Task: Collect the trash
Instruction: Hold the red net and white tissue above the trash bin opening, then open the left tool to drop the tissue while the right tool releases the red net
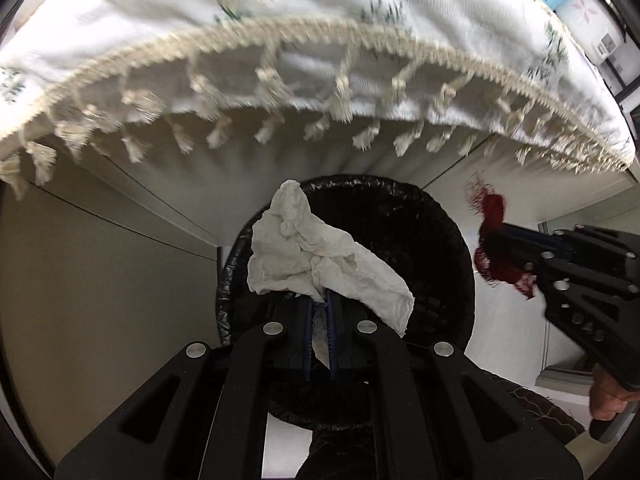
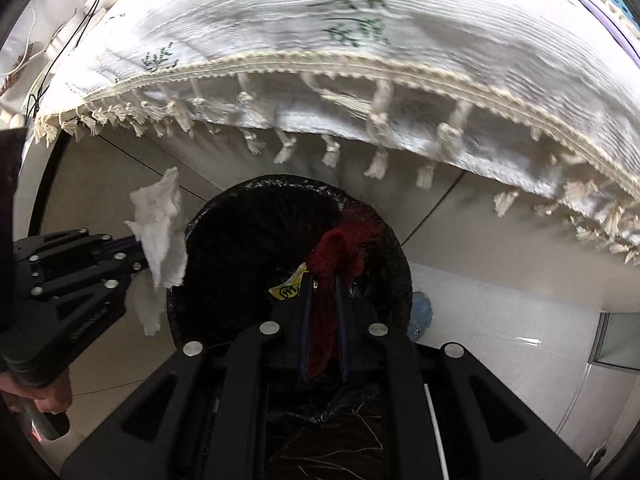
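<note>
My left gripper point(image 1: 319, 300) pinches crumpled tissue point(image 1: 316, 256); right gripper point(image 2: 324, 280) clamps red tassel point(image 2: 340, 248), both above black-lined bin point(image 1: 448, 240).

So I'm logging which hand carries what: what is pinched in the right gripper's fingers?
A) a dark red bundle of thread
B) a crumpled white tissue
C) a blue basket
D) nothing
A: the right gripper is shut on the dark red bundle of thread above the black-lined bin; the left gripper holds the white tissue.
</note>
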### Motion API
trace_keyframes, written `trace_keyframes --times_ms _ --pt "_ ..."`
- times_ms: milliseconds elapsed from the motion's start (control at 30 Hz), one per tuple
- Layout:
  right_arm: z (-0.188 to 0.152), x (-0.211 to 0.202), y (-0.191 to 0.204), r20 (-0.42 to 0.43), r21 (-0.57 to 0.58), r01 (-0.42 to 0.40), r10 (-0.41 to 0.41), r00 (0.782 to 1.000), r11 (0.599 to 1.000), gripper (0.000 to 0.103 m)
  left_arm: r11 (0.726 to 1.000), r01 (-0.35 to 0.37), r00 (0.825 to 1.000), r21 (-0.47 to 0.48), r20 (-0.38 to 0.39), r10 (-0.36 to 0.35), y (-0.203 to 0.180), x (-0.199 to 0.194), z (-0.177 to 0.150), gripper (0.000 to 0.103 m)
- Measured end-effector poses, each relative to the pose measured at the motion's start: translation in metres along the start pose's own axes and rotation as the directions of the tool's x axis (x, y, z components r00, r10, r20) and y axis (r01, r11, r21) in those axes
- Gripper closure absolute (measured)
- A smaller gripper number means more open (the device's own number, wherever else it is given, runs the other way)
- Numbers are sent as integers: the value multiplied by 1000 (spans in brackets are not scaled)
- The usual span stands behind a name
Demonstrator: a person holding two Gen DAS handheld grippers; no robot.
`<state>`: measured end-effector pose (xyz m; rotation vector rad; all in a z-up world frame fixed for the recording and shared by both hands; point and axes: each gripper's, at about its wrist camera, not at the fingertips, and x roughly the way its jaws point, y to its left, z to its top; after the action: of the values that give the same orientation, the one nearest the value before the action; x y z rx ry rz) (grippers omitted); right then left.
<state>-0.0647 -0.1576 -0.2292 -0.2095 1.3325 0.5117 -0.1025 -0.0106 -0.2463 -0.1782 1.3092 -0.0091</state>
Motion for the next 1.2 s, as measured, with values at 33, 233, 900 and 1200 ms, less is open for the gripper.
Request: trace_keyframes --times_ms 33,233,900,1200 --pt "-1 -1 -3 -1 6 3 -3 1000 1000 93 1000 -3 1000 7 -6 3 -2 5 0 98" --pt "-11 -6 -25 -4 47 20 -20 1000 999 93 999 -1 999 53 -36 3 -17 31 -7 98" --pt "-18 2 -31 -21 76 18 -17 1000 997 93 998 14 1000 65 -16 -13 -29 30 -5 70" --pt "-9 9 -6 -33 28 -6 7 999 1000 93 1000 -13 999 -7 44 14 0 -5 -8 37"
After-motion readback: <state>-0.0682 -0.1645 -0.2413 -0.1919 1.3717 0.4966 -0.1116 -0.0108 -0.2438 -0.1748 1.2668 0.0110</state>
